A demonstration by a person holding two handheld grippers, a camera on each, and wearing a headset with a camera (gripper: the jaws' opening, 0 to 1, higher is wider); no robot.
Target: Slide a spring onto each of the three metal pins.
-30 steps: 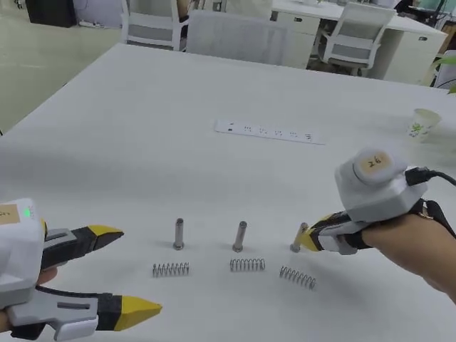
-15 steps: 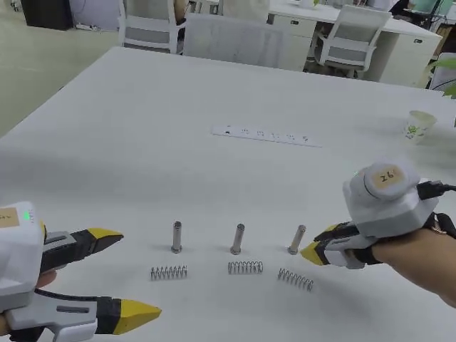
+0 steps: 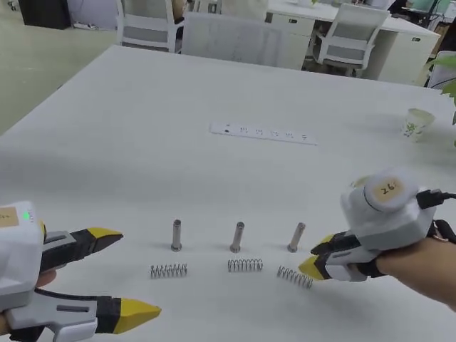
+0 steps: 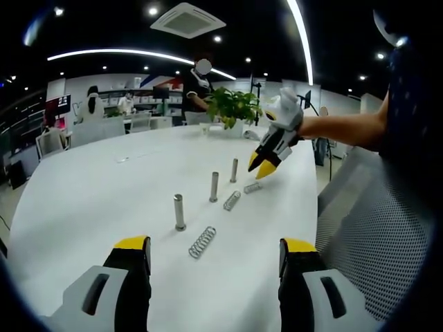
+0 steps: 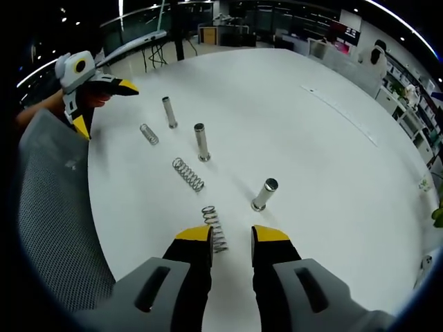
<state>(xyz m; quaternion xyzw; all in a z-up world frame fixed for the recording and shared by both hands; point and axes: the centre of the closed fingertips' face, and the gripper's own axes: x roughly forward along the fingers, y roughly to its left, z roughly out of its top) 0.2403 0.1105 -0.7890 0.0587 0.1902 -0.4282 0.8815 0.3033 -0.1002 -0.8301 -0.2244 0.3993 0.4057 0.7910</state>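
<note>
Three short metal pins stand upright in a row on the white table: left pin (image 3: 176,235), middle pin (image 3: 237,237), right pin (image 3: 296,237). A spring lies flat in front of each: left spring (image 3: 169,271), middle spring (image 3: 245,265), right spring (image 3: 294,277). My right gripper (image 3: 311,259) hovers low at the right spring's end with its jaws a little apart. In the right gripper view that spring (image 5: 214,227) lies just ahead of my right gripper (image 5: 231,235), nearer its left jaw, with the right pin (image 5: 264,194) beyond. My left gripper (image 3: 128,272) is wide open at the table's near left, holding nothing.
A white power strip (image 3: 262,132) lies mid-table beyond the pins. A paper cup (image 3: 415,122) stands at the far right. Office chairs (image 3: 242,39) line the far edge. The near table edge runs close under both grippers.
My right gripper has drawn back from beside the right pin toward the near edge and now sits by the right spring. The left gripper, pins and springs have stayed put.
</note>
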